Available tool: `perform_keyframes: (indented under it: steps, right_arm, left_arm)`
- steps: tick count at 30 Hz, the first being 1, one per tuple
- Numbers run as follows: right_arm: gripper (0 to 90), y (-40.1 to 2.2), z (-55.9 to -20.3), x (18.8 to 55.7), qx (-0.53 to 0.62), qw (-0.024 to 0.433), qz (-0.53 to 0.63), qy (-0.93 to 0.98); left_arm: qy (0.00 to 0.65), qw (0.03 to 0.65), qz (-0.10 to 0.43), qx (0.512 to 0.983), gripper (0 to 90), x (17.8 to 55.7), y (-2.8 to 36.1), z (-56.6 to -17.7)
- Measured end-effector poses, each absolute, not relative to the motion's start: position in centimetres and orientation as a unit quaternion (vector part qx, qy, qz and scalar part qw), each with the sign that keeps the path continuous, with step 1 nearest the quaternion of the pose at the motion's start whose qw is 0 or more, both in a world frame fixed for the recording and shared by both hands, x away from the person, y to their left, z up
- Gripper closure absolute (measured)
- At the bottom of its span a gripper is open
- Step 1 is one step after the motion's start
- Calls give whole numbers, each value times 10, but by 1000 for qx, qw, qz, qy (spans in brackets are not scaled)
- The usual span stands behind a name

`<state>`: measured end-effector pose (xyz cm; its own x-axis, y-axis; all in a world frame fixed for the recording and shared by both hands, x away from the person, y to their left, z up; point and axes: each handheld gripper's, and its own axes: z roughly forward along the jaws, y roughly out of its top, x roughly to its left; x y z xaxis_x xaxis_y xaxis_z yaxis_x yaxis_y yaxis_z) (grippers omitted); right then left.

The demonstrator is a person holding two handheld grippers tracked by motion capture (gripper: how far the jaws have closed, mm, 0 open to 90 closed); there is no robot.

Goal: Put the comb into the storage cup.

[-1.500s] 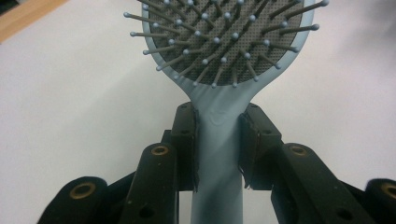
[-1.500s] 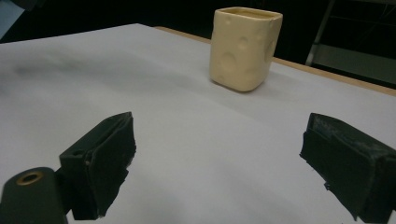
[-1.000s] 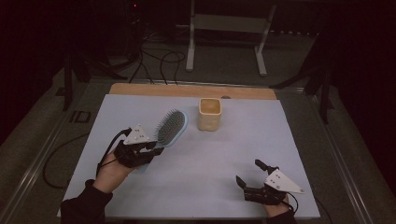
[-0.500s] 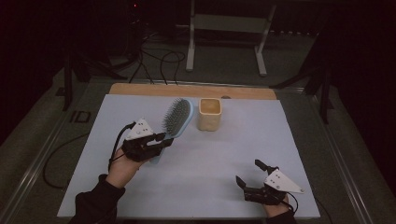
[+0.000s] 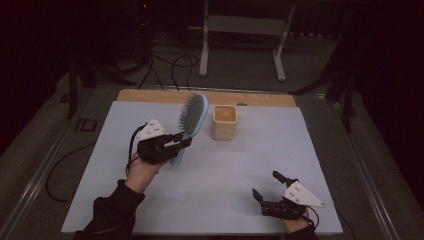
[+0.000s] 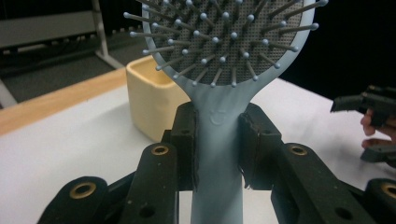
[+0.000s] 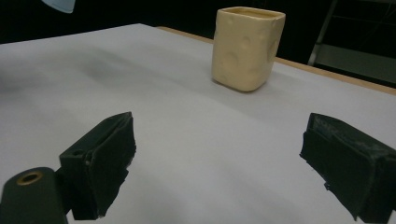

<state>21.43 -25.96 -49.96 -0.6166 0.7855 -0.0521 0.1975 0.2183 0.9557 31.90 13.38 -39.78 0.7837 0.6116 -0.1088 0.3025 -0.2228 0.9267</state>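
Two grippers work over a pale sheet (image 5: 210, 200) that covers the table, with a strip of bare wood (image 5: 260, 99) showing along its far edge. Most of the sheet lies open: the whole middle, the right half and the near left corner give wide room to move.

Next in size is the hairbrush (image 5: 190, 123), a pale blue paddle brush with a grey cushion and ball-tipped pins. It is lifted off the sheet and stands nearly upright, head toward 12 o'clock, pins facing 9 o'clock in the high view. The left gripper (image 5: 176, 144) is clamped on its handle just below the head, both pads (image 6: 186, 140) pressing the sides.

Just beside the brush head, at 3 o'clock from it, stands a cream square cup (image 5: 224, 121), upright and dimpled, near the far edge.

At 5 o'clock on the sheet, close to the near edge, the right gripper (image 5: 267, 187) rests with its jaws spread wide and nothing between them.
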Motion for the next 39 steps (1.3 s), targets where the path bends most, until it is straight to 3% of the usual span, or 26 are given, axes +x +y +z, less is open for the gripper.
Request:
perform_keyframes:
  steps: [39]
  right_arm:
    - [94, -261, -499, 214, 340, 280, 530, 725]
  left_arm:
    - [278, 569, 140, 761, 704, 372, 70, -368]
